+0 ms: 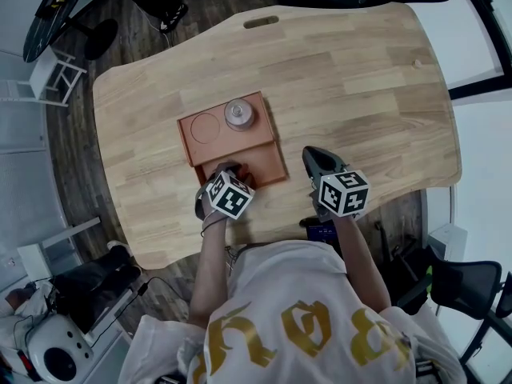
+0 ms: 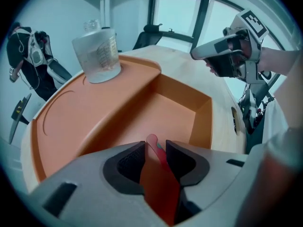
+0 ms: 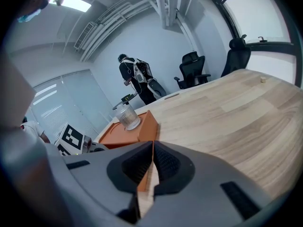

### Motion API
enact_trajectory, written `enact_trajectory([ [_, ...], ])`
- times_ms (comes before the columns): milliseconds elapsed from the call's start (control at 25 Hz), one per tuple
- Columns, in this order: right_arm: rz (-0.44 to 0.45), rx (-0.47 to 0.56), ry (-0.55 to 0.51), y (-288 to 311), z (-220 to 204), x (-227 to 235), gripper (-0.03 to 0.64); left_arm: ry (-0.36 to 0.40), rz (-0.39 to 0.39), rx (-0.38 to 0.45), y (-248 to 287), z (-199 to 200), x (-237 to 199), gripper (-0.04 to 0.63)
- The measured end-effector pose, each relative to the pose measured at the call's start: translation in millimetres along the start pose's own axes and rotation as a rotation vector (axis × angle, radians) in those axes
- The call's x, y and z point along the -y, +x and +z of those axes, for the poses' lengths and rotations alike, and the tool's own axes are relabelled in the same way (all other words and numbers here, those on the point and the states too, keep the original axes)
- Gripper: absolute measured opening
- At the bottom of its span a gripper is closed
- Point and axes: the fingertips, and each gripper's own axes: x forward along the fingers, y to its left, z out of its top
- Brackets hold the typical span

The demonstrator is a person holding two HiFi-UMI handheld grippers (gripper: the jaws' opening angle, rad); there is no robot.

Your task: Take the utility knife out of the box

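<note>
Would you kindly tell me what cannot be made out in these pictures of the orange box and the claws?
- Red utility knife: the left gripper view shows only its tip, between the open jaws of the left claw. In the head view, that claw's marker cube covers it.
- Front compartment of the orange box: head view, mostly under that claw.
- Printed markings on the clear jar: blurred, left gripper view.

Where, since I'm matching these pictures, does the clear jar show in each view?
Head view: jar just above centre, on the orange tray's far right corner.
Left gripper view: jar upper left, on the tray's raised shelf.
Right gripper view: jar left of centre, small, on the tray.
Shared landmark: the orange tray.
</note>
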Motion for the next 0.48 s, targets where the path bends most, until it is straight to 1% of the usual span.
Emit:
enact_trajectory([
  [280, -0.008, 0.006, 0.002, -1.3, -0.1, -0.4, 0.012, 0.017, 0.037, -0.027, 3.6, -2.7, -0.2, 0.118],
  [320, -0.008, 0.007, 0.001, -1.1, 0.4, -1.6, 0.012, 0.017, 0.039, -0.028, 3.4, -3.1, -0.7, 0.111],
  [360, -0.006, 0.008, 0.0, -0.8, 1.3, -3.1, 0.012, 0.018, 0.04, -0.028, 3.2, -3.2, -1.3, 0.078],
  [480, -0.002, 0.011, -0.005, -1.2, 3.1, -7.4, 0.012, 0.019, 0.032, -0.022, 2.1, -2.8, -2.0, 0.067],
])
